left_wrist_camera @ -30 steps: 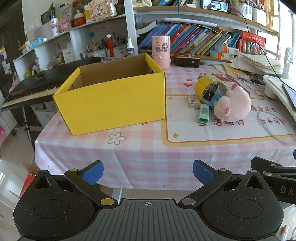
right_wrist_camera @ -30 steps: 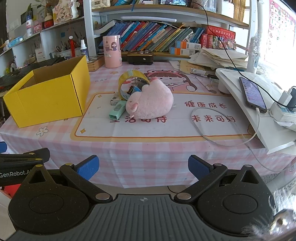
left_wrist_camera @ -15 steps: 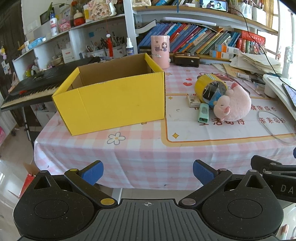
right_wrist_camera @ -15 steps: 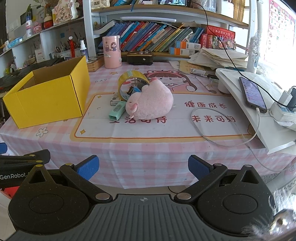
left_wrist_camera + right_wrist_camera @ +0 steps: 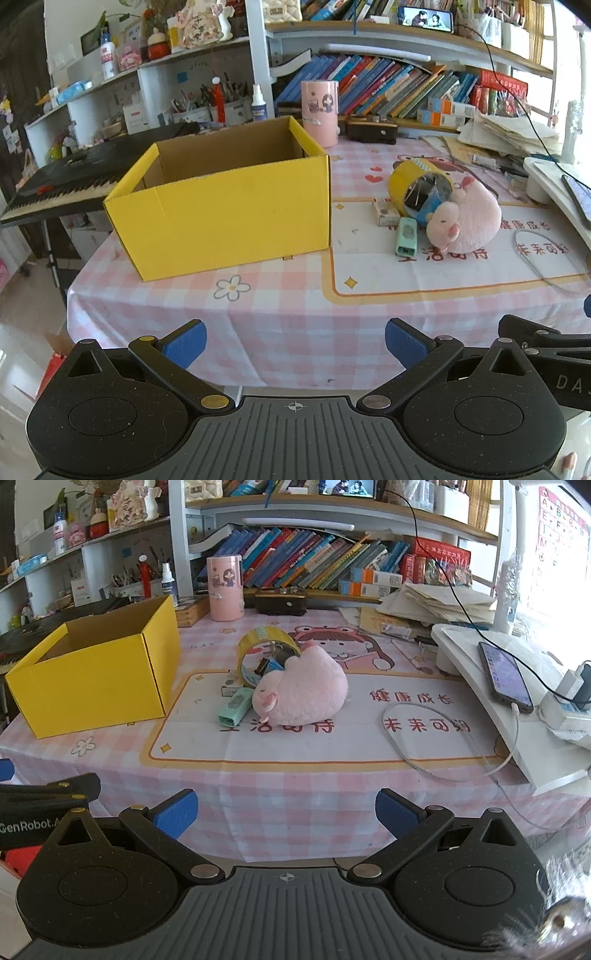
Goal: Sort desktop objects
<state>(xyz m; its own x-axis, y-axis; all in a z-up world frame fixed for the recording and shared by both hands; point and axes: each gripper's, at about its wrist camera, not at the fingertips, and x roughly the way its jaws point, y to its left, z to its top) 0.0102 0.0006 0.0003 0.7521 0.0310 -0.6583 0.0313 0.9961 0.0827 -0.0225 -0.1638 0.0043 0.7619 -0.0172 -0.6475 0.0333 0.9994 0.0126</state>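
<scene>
Both grippers off the table edge, nothing held.
Left gripper (image 5: 294, 341) and right gripper (image 5: 286, 812) fingers spread; box (image 5: 229, 206) open, plush (image 5: 301, 694) beside tape (image 5: 258, 648).

One yellow cardboard box (image 5: 229, 206), open-topped; one pink plush pig (image 5: 303, 694); one yellow tape roll (image 5: 264, 653); one mint-green stapler (image 5: 234, 710); one small white box (image 5: 384, 216); one pink cylindrical holder (image 5: 224, 588); one phone (image 5: 504, 675) on white stand; one looped white cable (image 5: 413, 760); two grippers, each with two blue pads
</scene>
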